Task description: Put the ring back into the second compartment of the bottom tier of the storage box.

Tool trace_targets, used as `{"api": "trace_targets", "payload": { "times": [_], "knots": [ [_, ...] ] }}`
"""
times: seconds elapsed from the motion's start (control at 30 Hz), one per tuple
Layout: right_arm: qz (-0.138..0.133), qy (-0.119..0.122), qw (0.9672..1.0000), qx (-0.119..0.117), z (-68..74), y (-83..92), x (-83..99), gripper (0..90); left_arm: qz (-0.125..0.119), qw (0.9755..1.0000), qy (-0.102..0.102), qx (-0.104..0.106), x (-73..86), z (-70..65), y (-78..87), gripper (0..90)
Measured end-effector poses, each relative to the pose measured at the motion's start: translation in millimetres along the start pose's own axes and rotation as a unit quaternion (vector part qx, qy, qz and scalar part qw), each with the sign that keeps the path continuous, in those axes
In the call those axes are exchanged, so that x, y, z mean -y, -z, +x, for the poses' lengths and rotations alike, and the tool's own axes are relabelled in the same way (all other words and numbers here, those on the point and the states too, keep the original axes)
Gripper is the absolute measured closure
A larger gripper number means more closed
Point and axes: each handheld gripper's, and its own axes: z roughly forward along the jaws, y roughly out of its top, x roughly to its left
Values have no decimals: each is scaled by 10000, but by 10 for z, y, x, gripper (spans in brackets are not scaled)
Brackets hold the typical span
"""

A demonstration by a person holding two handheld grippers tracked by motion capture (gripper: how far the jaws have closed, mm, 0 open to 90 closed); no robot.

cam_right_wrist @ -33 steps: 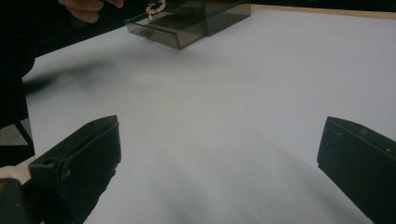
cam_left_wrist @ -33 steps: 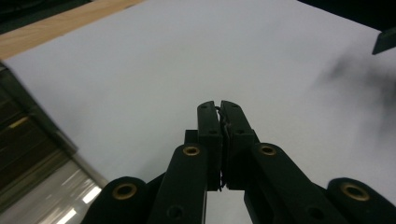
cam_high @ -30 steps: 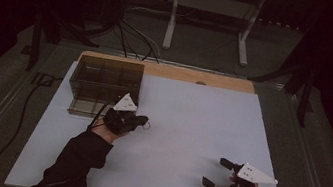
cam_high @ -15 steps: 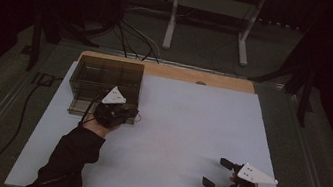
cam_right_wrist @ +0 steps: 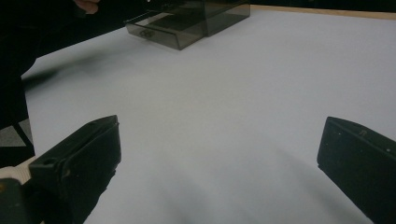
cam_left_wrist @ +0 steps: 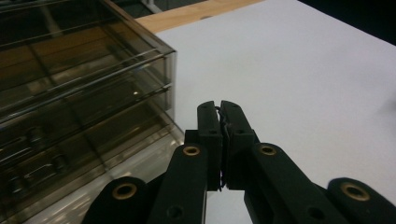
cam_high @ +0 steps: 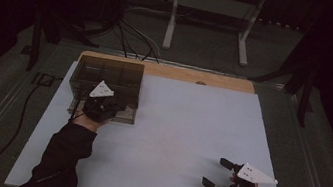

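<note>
- Smoked, see-through plastic: in the high view a drawer cabinet (cam_high: 108, 82) stood at about ten o'clock on the white table sheet (cam_high: 178, 136), its back edge along the bare wooden strip (cam_high: 197, 76) at twelve o'clock. One low drawer (cam_high: 126, 115) stuck out of its front toward the person.
- High view, left gripper (cam_high: 114, 107): carried on a dark-sleeved forearm (cam_high: 64, 153) that came in from seven o'clock; it lay at the cabinet's front, over the pulled-out drawer, with its grey three-cornered plate (cam_high: 102, 90) on top. Whether it touched the drawer could not be told from there.
- High view, right gripper (cam_high: 215, 172): at about five o'clock on the sheet, well apart from the cabinet, jaws spread wide with nothing between them.
- Left gripper view: the left gripper (cam_left_wrist: 220, 108) showed its two black jaws pressed together, no object clamped between them. The cabinet (cam_left_wrist: 84, 79) filled the ten o'clock quarter, and the drawer's clear rim (cam_left_wrist: 140, 163) ran just beside the jaws at eight o'clock.
- Right gripper view: the right gripper (cam_right_wrist: 219, 140) had its jaws far apart over bare white sheet (cam_right_wrist: 224, 93). The cabinet (cam_right_wrist: 219, 14) with its open drawer (cam_right_wrist: 163, 35) sat far off at twelve o'clock.
</note>
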Motion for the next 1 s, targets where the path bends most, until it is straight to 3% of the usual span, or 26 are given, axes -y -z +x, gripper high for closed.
{"api": "trace_targets", "payload": {
  "times": [0.53, 1.0],
  "knots": [
    [1, -2, 10000, 3, -2, 0, -1, 0, -115, 9989, 307, -324, 72, 269, 107, 897],
    [-4, 5, 10000, 5, -3, 3, -2, 0, -53, 9963, 586, -632, 223, 485, 74, 897]
  ]
}}
